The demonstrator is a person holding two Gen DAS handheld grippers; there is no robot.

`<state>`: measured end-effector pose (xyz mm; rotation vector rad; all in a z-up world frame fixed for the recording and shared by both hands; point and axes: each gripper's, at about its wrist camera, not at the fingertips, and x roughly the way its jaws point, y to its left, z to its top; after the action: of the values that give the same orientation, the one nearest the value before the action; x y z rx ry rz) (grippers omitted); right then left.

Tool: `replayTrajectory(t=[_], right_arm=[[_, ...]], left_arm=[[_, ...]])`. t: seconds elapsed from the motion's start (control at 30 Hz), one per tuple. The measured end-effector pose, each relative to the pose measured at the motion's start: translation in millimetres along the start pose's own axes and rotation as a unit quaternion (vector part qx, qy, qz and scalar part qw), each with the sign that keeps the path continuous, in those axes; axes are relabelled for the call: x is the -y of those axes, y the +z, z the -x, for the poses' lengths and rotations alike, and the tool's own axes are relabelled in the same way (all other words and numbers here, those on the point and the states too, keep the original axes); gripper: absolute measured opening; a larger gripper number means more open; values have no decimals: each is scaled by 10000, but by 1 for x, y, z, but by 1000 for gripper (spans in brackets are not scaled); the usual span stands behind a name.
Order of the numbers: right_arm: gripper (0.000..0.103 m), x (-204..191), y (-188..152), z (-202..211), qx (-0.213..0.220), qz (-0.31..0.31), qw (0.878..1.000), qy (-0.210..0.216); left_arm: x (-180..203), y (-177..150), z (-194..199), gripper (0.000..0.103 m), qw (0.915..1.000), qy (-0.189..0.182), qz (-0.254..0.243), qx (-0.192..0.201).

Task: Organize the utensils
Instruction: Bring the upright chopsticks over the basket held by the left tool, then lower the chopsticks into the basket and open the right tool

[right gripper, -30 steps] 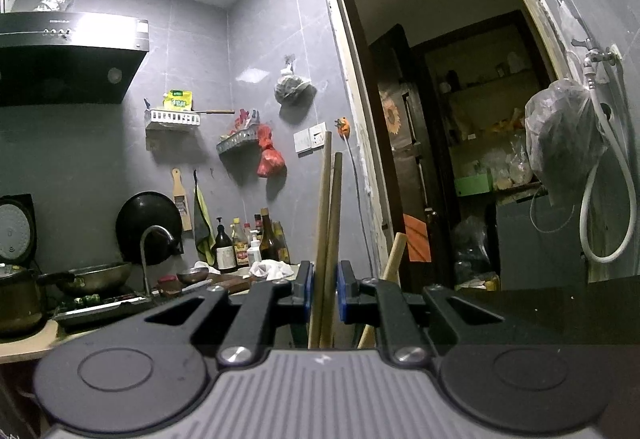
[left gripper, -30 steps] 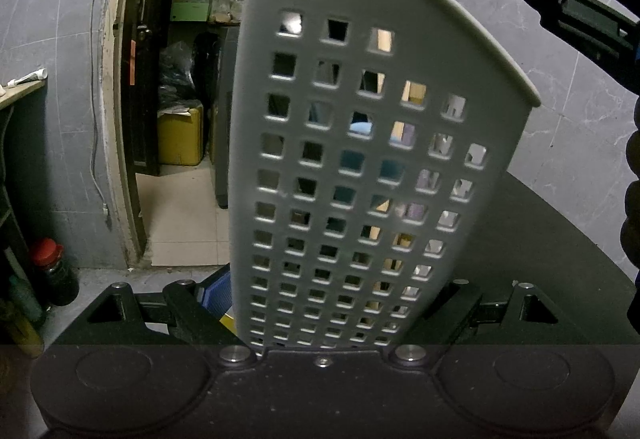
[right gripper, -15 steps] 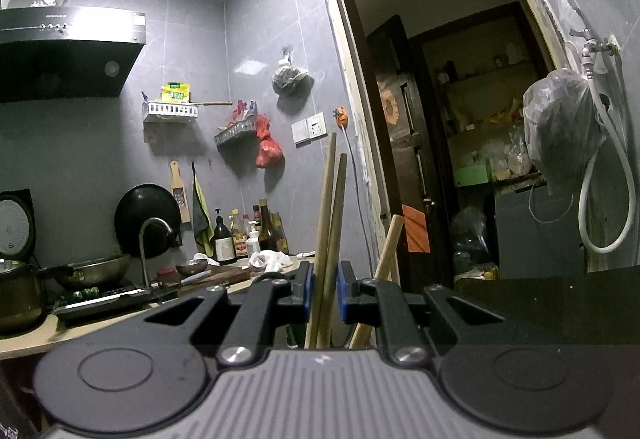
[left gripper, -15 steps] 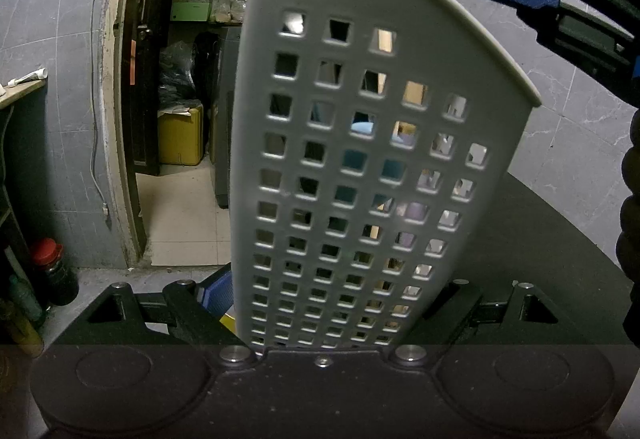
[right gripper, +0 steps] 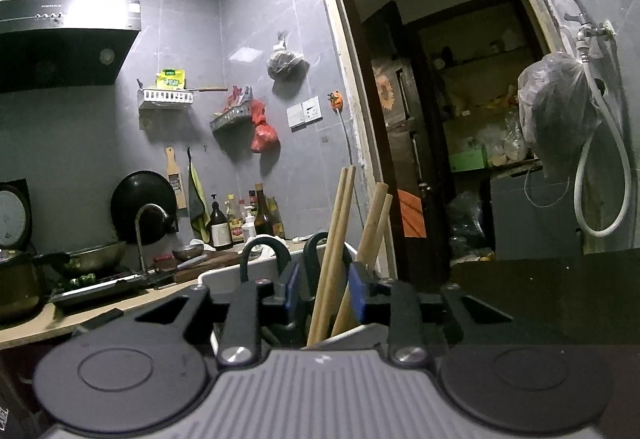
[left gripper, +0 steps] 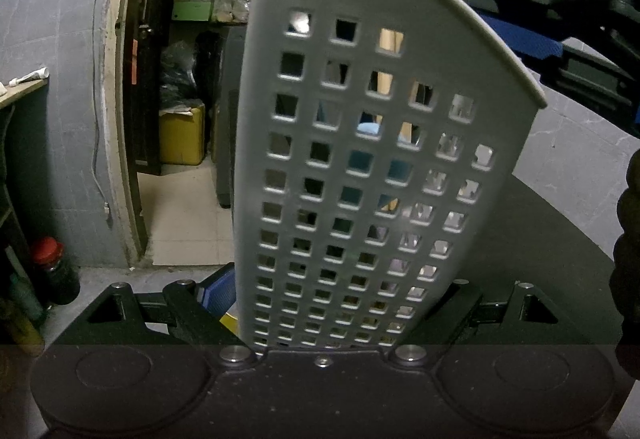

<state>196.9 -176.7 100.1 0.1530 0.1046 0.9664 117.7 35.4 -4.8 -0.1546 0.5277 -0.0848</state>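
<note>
surface: black table | on it: perforated grey holder

No lettering is legible; bottle labels and hood markings are blurred.

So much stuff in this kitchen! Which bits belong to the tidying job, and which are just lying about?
Part of the job:
- grey holder with holes, gripped by the left tool
- wooden chopsticks standing in it, between the right tool's just-opened jaws

Just lying about:
- sauce bottles
- black wok
- red bag
- white hose
</note>
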Motion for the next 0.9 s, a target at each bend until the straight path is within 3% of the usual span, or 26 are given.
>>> replayTrajectory(t=[0.27, 0.43, 0.9], right_arm=[[62, -2, -3, 8, 122, -63, 9999, -51], [99, -4, -5, 17, 302, -75, 9994, -116], [103, -7, -4, 27, 398, -149, 9989, -200]], left_arm=[[1, -1, 4, 88, 10000, 11, 0, 35], [2, -1, 9, 95, 10000, 1, 4, 100], [6, 1, 23, 98, 9997, -24, -26, 236]])
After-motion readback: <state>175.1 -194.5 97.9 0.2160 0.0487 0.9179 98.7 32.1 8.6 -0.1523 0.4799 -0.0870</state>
